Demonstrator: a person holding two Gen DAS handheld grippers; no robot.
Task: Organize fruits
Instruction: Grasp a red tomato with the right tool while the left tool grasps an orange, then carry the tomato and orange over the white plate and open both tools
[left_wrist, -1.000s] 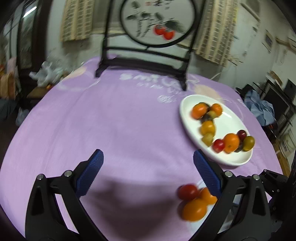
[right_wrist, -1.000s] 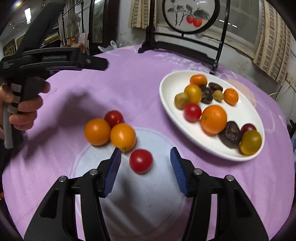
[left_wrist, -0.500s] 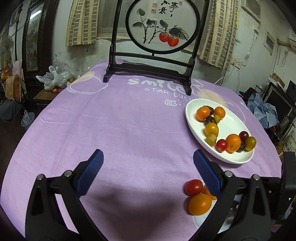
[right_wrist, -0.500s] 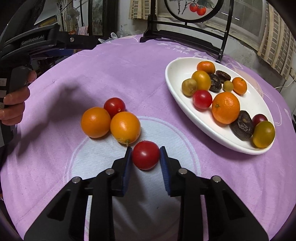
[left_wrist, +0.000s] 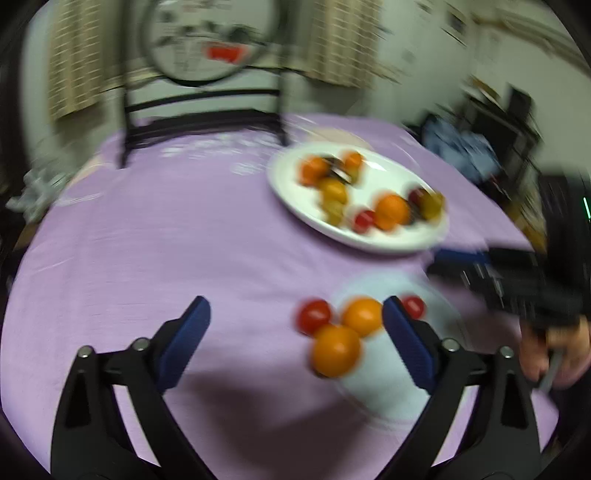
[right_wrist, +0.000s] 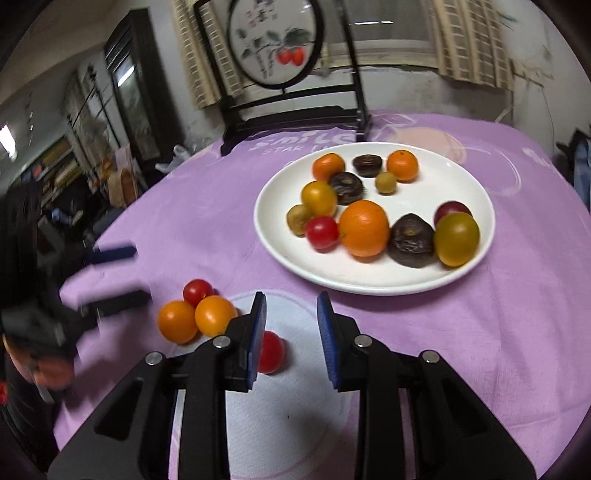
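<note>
The right tongs (right_wrist: 291, 339) hover low over a pale round patch of the purple tablecloth (right_wrist: 207, 221) that covers the worktop. Their blue pads stand a narrow gap apart with nothing between them. A red cherry tomato (right_wrist: 271, 352) lies on the cloth under the left pad, partly hidden by it and apart from the pads.

To its left sit two orange tomatoes (right_wrist: 177, 322) touching each other, with a second red cherry tomato (right_wrist: 197, 291) just behind them. Farther back, a white plate (right_wrist: 369, 284) holds oranges, yellow, red and olive tomatoes and three dark wrinkled fruits.

The left tongs (left_wrist: 295, 343) are spread wide and carry nothing. In their blurred view the loose trio of fruit lies between the pads, nearer the right one, whose tip overlaps the orange tomato behind. The plate sits beyond, toward the right.
</note>
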